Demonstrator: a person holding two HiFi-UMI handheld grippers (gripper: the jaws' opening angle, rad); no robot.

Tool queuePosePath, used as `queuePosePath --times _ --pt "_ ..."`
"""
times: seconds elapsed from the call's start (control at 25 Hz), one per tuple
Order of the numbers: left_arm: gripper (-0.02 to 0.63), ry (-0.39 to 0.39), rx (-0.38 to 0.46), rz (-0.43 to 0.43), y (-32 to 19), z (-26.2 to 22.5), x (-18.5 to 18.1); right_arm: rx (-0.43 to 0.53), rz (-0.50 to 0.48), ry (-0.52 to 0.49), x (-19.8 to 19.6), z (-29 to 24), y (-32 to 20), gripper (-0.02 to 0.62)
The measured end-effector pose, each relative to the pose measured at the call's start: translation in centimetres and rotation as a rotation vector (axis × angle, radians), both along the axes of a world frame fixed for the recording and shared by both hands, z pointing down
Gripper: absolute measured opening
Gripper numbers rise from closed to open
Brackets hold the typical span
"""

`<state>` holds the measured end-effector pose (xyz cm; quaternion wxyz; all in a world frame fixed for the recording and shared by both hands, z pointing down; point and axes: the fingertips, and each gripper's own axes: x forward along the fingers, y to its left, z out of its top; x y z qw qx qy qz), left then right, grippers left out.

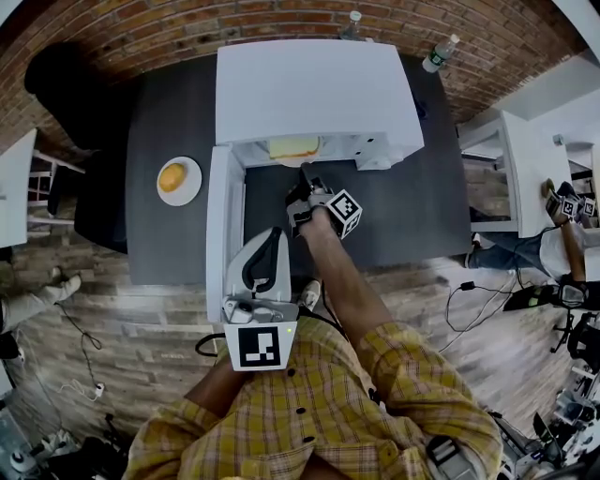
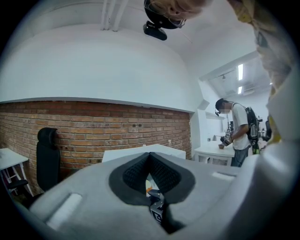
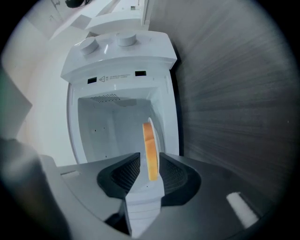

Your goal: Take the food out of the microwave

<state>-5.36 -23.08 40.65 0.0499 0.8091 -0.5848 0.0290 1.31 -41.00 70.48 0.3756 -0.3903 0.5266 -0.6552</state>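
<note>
"The flat yellow slice of food [image 1: 293, 147], where was it?" the first asked.

"Inside the white box-shaped microwave [image 1: 309, 89], on a thin white plate [image 3: 153, 123] just behind the opening. The white door [image 1: 223, 234] hung swung out to the left, so the way in was free."

"And the right gripper [image 1: 303, 178]?"

"At the mouth of the oven, rolled onto its side. Its jaws stood apart, with the plate's near edge between them, and I saw no pad pressing. I judged the roll was meant to let them pinch the plate from above and below, so the slice would ride out level."

"The left gripper [image 2: 150, 157]?"

"Held back by the person's yellow checked shirt [image 1: 309, 412], jaws together on nothing, out of the way."

"What carried it all?"

"A dark grey table [image 1: 169, 112]. A round orange bun on a small white plate [image 1: 178, 180] lay left of the door, probably showing where this one belonged. Behind ran a red brick wall [image 1: 141, 28]. The pale plank floor [image 1: 122, 319] held white side tables [image 1: 14, 187], and another person [image 1: 553, 244] sat at the right."
</note>
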Motion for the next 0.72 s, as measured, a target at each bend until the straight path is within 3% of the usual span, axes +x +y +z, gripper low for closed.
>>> queuePosePath --times 0.16,0.32,0.48,0.6,0.72 --pt "0.0 -0.072 -0.002 0.037 -0.1 0.4 -0.2 -0.008 0.013 0.012 -0.2 0.5 -0.6 0.135" --pt "0.0 -0.015 -0.012 0.005 -0.3 0.6 -0.7 -0.03 0.015 0.019 -0.3 1.4 -0.7 0.132" --pt "0.0 -0.067 -0.013 0.031 -0.5 0.8 -1.0 -0.041 0.033 0.024 -0.3 1.8 -1.3 0.124" --pt "0.0 0.003 -0.026 -0.006 -0.7 0.9 -1.3 -0.045 0.03 0.035 -0.7 1.8 -1.6 0.123" --pt "0.0 0.006 -0.029 0.001 -0.9 1.1 -1.2 -0.054 0.04 0.045 -0.6 1.8 -2.1 0.109"
